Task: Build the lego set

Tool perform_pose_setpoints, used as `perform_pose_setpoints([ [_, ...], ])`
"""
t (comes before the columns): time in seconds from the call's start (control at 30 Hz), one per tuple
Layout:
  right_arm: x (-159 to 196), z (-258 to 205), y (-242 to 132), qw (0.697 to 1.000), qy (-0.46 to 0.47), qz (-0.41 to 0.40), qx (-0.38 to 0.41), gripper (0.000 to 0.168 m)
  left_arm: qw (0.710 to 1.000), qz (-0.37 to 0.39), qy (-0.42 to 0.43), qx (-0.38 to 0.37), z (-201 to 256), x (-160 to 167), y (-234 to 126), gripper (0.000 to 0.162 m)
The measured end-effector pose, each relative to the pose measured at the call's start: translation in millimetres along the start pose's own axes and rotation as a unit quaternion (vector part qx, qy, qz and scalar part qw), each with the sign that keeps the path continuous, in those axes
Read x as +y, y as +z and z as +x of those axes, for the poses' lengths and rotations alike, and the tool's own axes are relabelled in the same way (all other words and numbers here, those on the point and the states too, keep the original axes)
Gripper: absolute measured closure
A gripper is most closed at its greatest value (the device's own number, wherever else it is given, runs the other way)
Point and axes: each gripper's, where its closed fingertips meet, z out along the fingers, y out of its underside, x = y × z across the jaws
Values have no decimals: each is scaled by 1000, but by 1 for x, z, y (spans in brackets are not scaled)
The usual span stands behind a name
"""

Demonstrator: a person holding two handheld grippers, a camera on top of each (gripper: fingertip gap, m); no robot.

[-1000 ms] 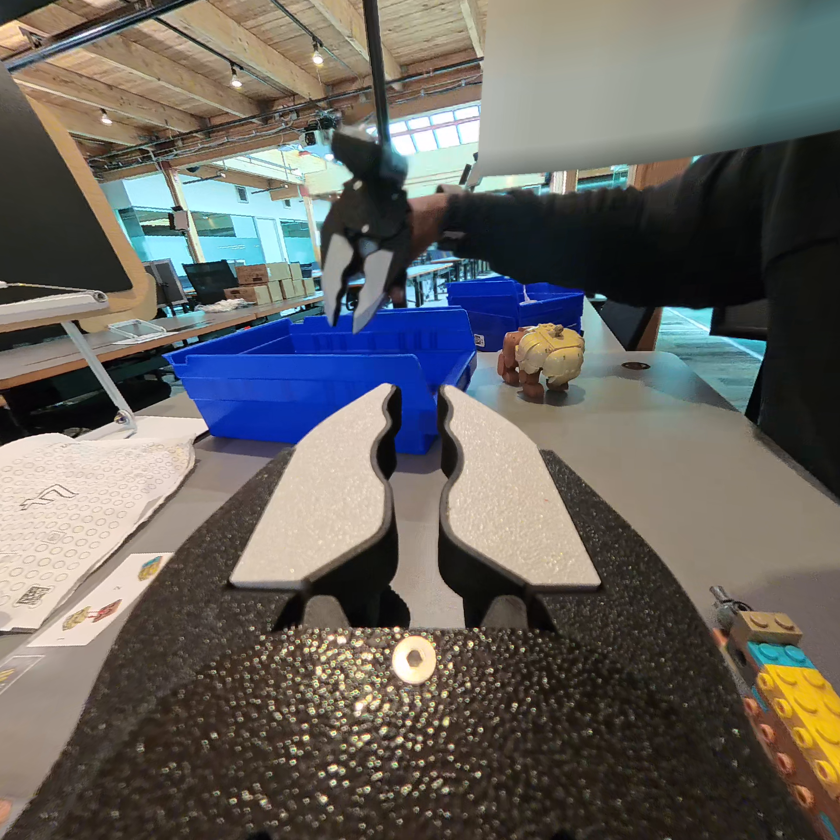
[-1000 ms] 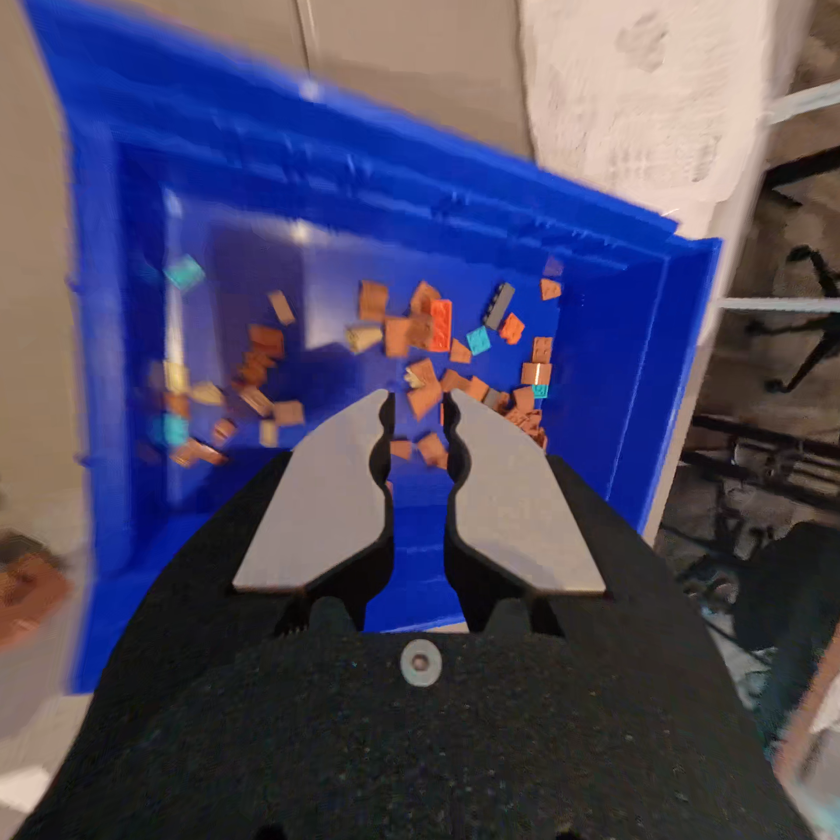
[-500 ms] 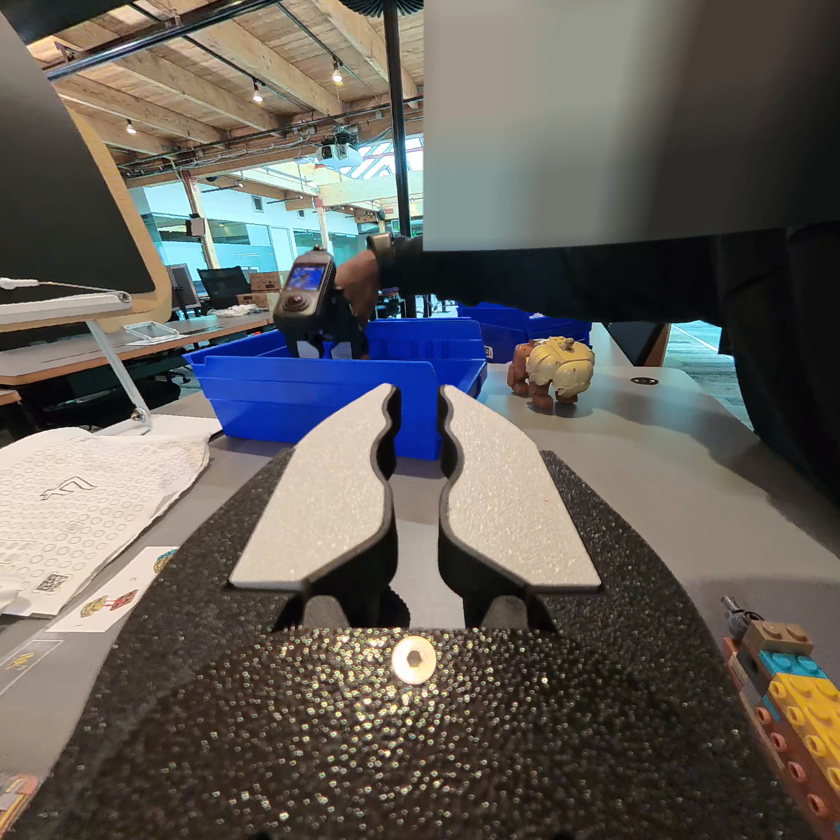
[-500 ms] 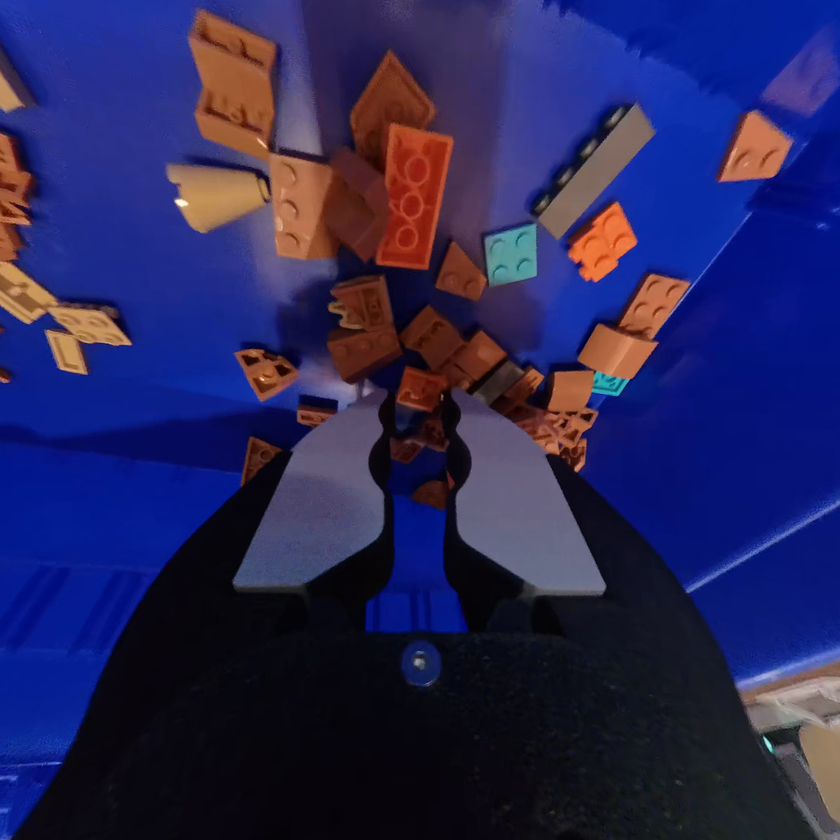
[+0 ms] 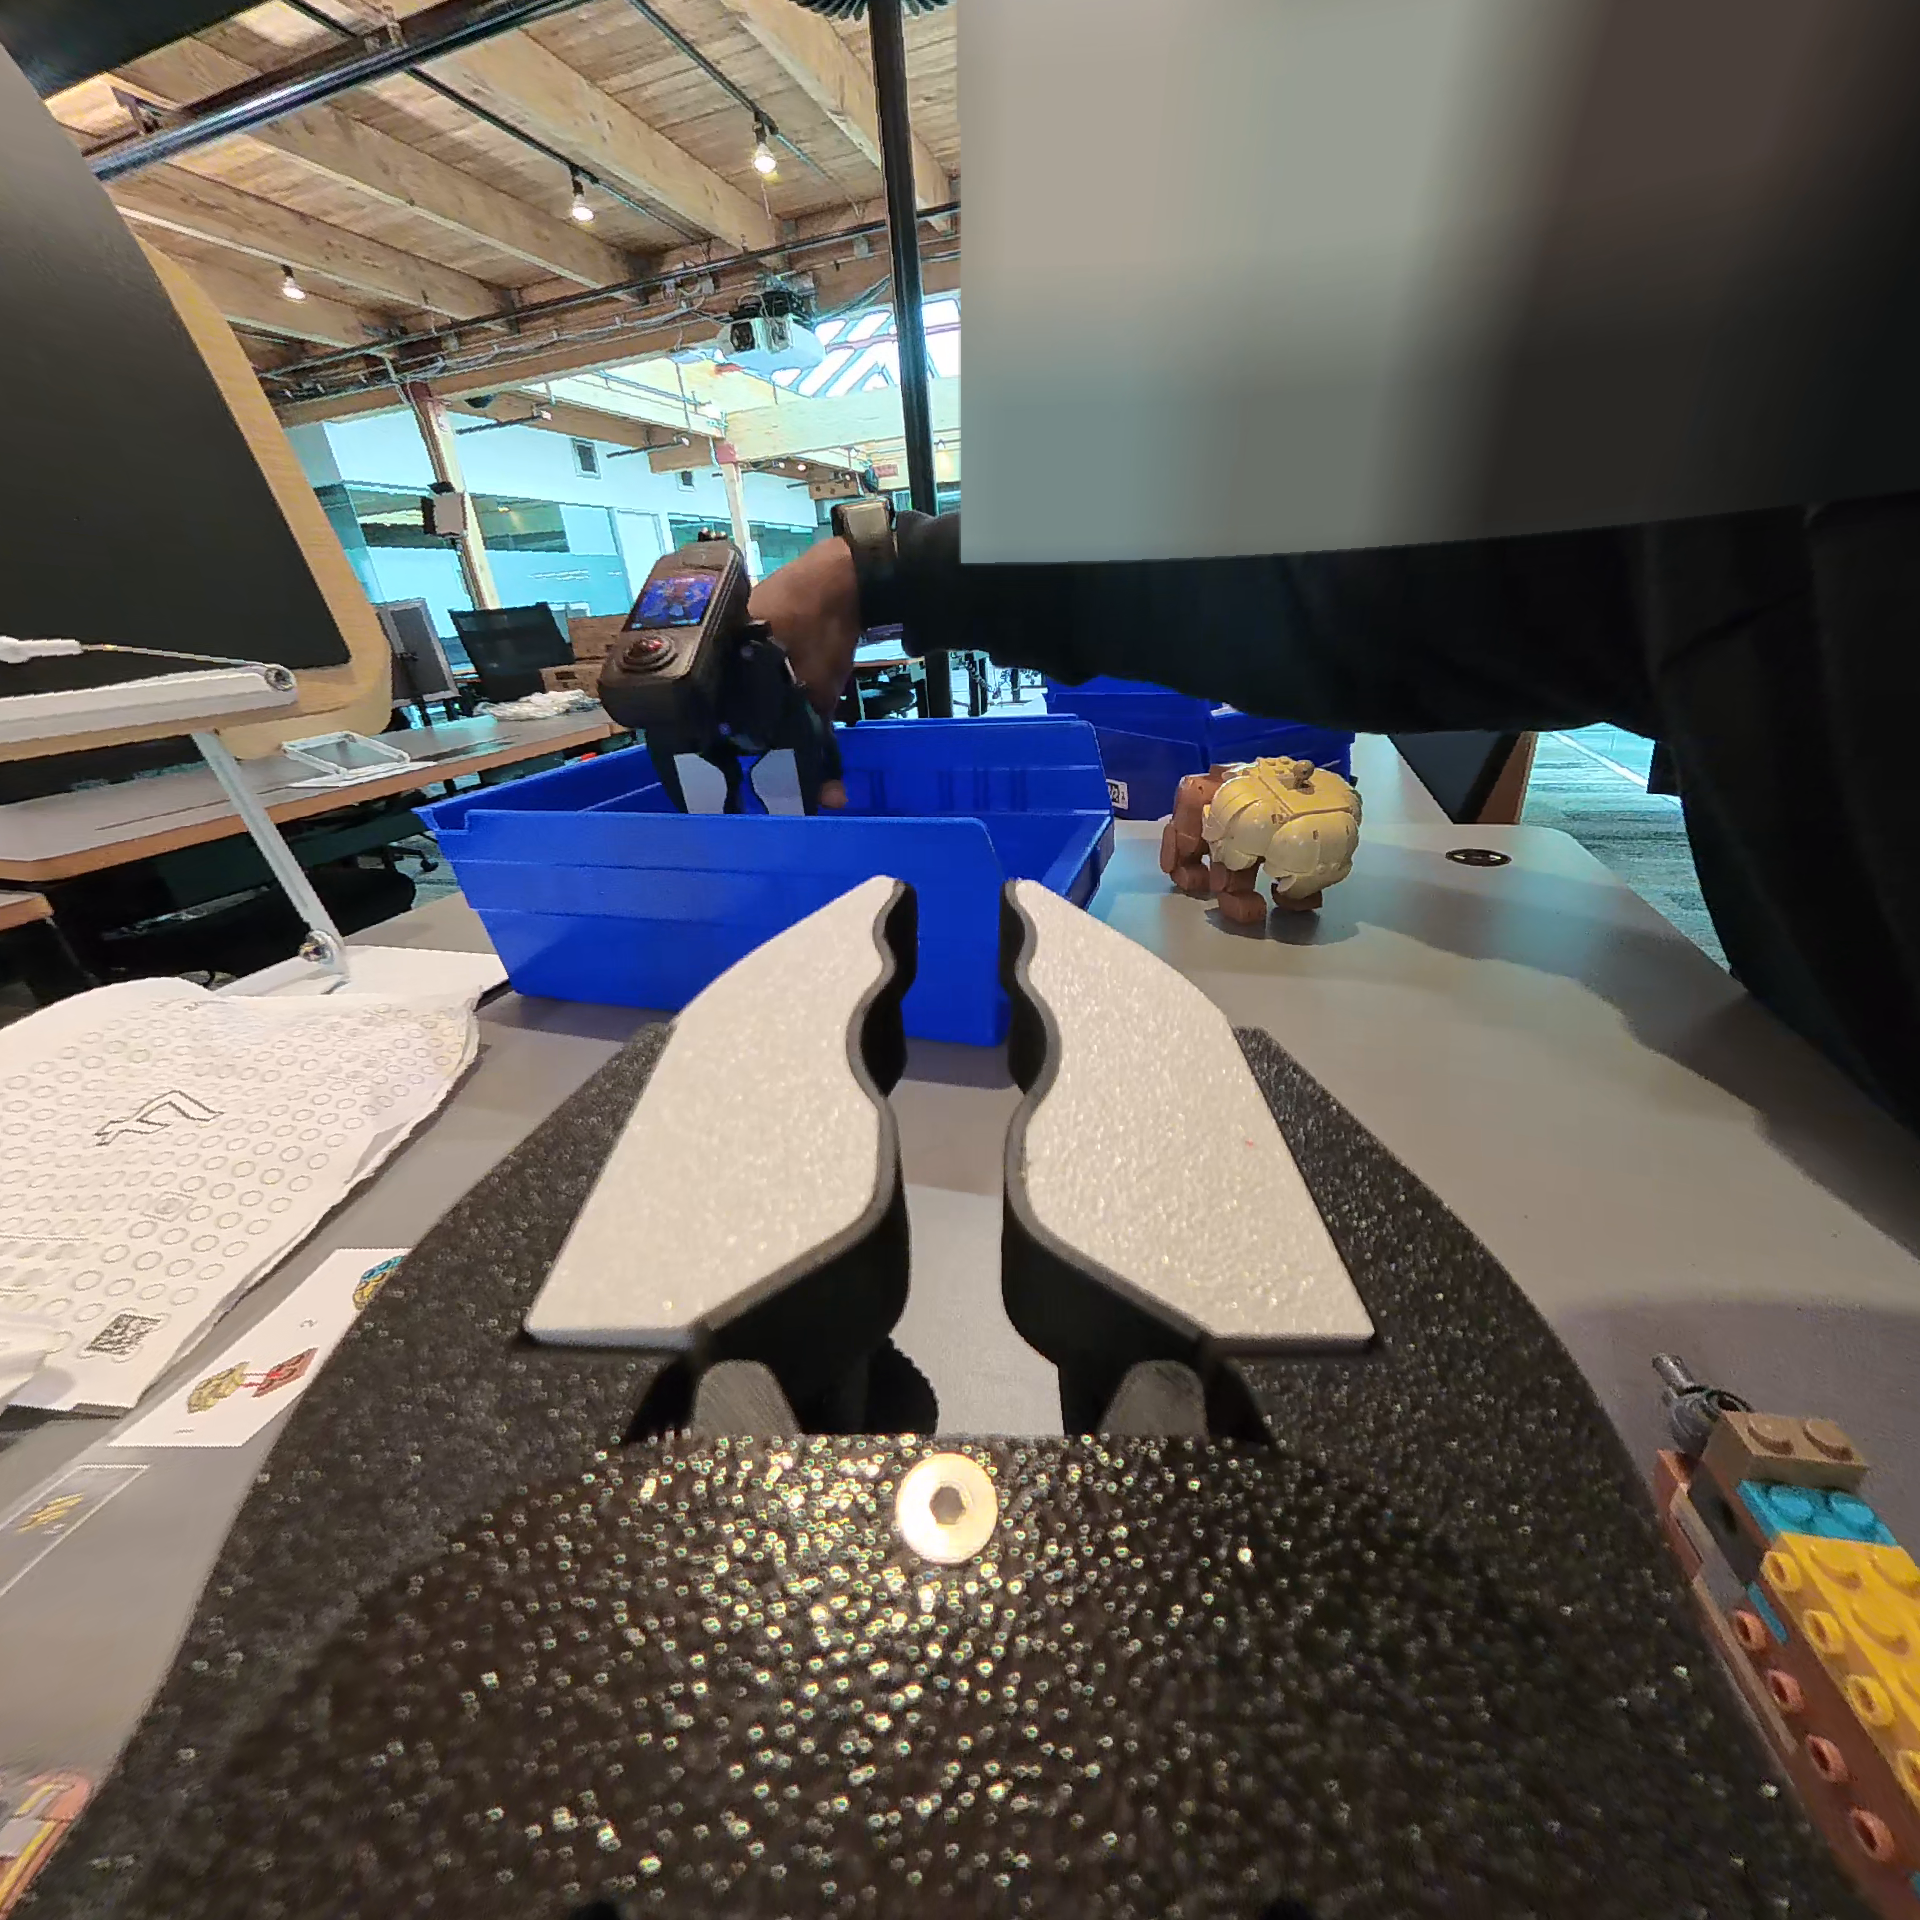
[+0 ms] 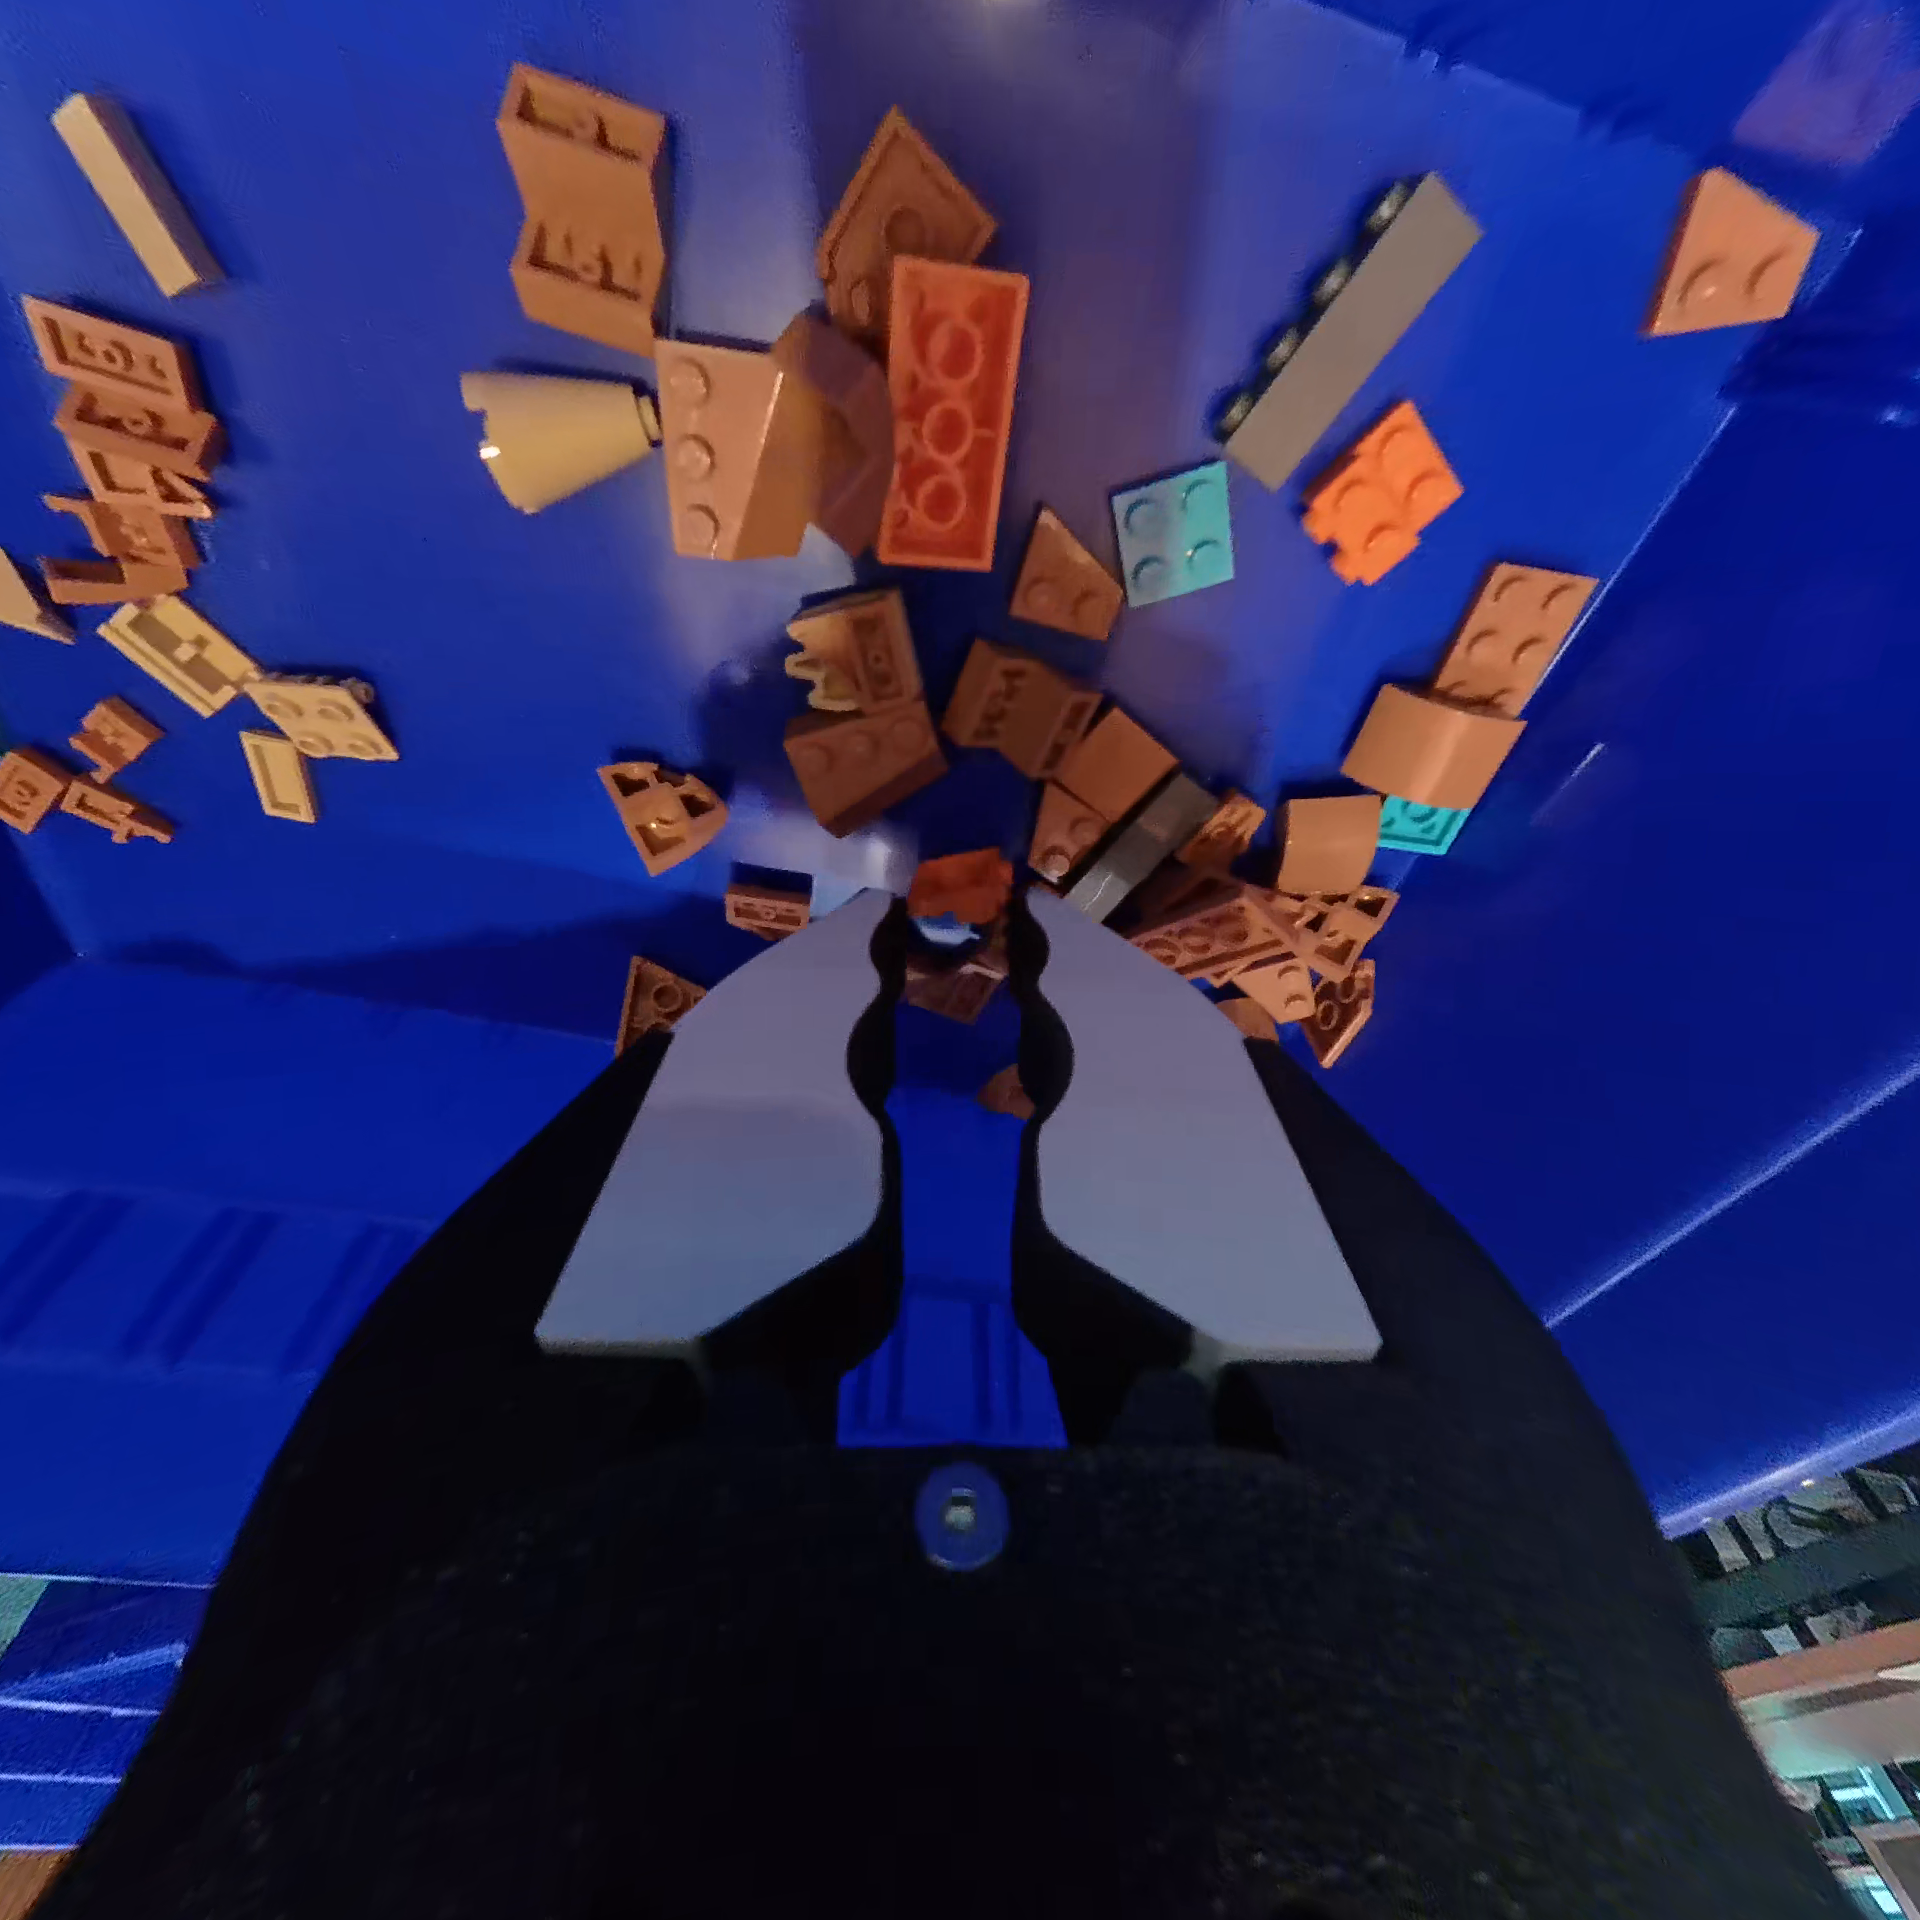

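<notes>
My right gripper [image 6: 958, 904] reaches down into the blue bin [image 6: 1662, 935] of loose lego pieces. Its tips are closed on a small orange-red piece [image 6: 961, 881] at the edge of a brown heap [image 6: 1195, 894]. It also shows in the left wrist view [image 5: 743, 790], held by a hand, with its fingers inside the bin [image 5: 727, 883]. My left gripper [image 5: 956, 894] is empty and hovers low over the grey table, its fingers a narrow gap apart. A partly built model [image 5: 1829, 1590] of yellow, teal and brown bricks lies at the lower right.
A tan and brown lego animal [image 5: 1262, 836] stands right of the bin. Printed instruction sheets [image 5: 187, 1122] lie at the left. A monitor on a stand [image 5: 125, 416] rises at the far left. More blue bins [image 5: 1195, 717] are behind. A dark-sleeved arm [image 5: 1351, 634] crosses above. The gap from one gripper's tips to the other's is roughly 35 centimetres.
My right gripper came down from above the bin into it and narrowed its fingers around the small orange-red piece. My left gripper has stayed almost still.
</notes>
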Motion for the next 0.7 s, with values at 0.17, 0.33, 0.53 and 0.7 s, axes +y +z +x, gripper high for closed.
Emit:
perform_pose_setpoints([
  [0.17,-4,2,1,1000,-6,2,6,149,1000,1,-2,0,-1,0,0,148],
  [0.33,-10,6,-3,1000,-19,11,23,149,1000,0,0,0,0,0,0,148],
  [0.53,-18,14,-1,998,-39,14,53,149,1000,0,0,0,0,0,0,148],
  [0.7,-20,14,-1,998,-38,12,51,149,1000,0,0,0,0,0,0,148],
])
